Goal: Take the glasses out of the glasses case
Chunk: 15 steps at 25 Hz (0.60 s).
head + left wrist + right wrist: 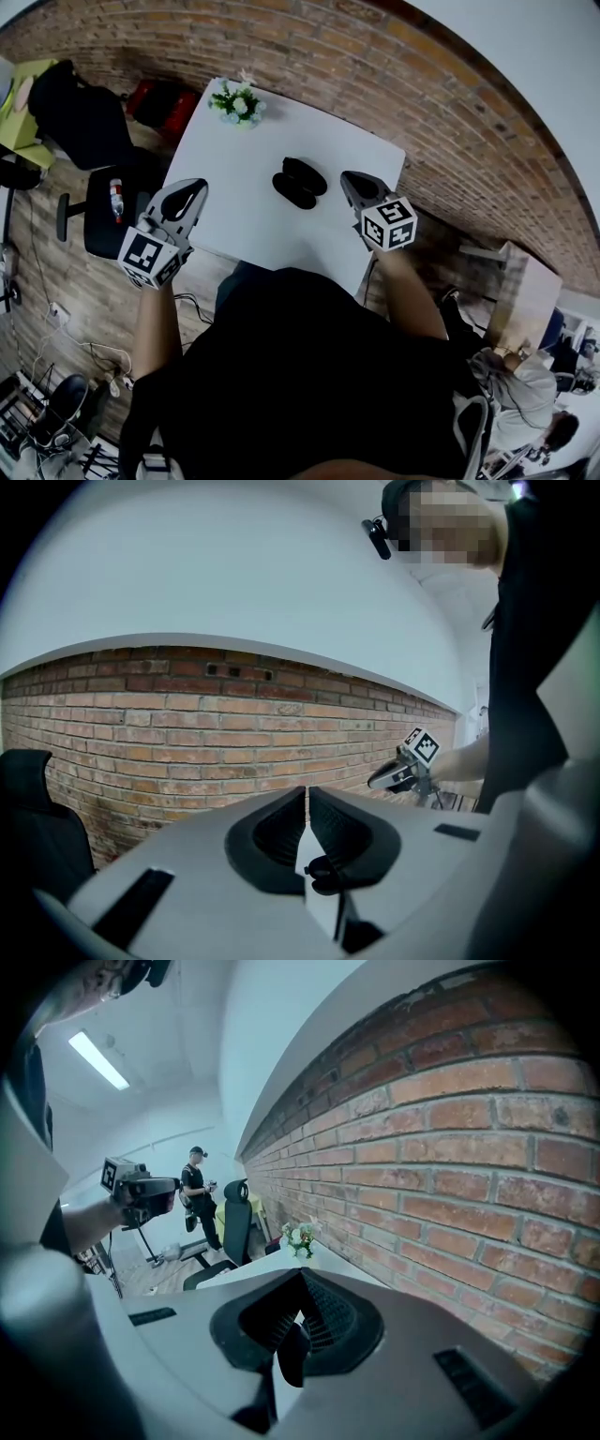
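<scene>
A black glasses case (298, 183) lies near the middle of the white table (244, 216). It shows as two dark oval halves side by side, and I cannot make out the glasses. My left gripper (198, 186) hovers over the table's left edge, jaws together and empty. My right gripper (346, 177) hovers just right of the case, also closed on nothing. In the left gripper view the jaws (307, 790) meet, and a dark bit of the case (324, 873) shows through the slit below. In the right gripper view the jaws (300, 1275) meet too.
A small pot of flowers (238, 103) stands at the table's far left corner. A black office chair (103, 211) with a bottle on it stands to the left. A brick wall (394, 84) runs behind the table. A person (197, 1190) stands far off.
</scene>
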Each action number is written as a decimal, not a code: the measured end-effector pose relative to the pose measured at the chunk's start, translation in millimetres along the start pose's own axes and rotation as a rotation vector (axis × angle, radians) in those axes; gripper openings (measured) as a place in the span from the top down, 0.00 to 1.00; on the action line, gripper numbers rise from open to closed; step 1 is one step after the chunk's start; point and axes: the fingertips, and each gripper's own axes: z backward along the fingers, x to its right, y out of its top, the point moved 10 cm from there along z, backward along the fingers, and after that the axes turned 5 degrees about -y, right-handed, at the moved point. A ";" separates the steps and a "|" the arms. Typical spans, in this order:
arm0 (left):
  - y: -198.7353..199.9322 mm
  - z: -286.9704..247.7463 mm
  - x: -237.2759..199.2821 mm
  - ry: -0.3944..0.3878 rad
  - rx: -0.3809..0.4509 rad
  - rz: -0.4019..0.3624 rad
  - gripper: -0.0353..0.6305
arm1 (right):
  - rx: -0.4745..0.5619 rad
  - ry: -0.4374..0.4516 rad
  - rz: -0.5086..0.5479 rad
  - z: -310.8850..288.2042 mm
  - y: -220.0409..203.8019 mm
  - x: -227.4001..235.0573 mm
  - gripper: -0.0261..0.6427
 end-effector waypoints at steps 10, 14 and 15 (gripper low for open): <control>-6.7 -4.4 -17.5 0.013 -0.019 0.031 0.91 | -0.094 0.013 0.006 -34.1 -17.2 7.0 0.94; -10.3 -8.0 -23.1 0.013 -0.025 0.043 0.91 | -0.107 0.010 0.005 -43.9 -22.7 8.3 0.94; -10.4 -9.1 -24.0 0.013 -0.028 0.049 0.91 | -0.111 0.010 0.006 -46.5 -24.1 8.7 0.94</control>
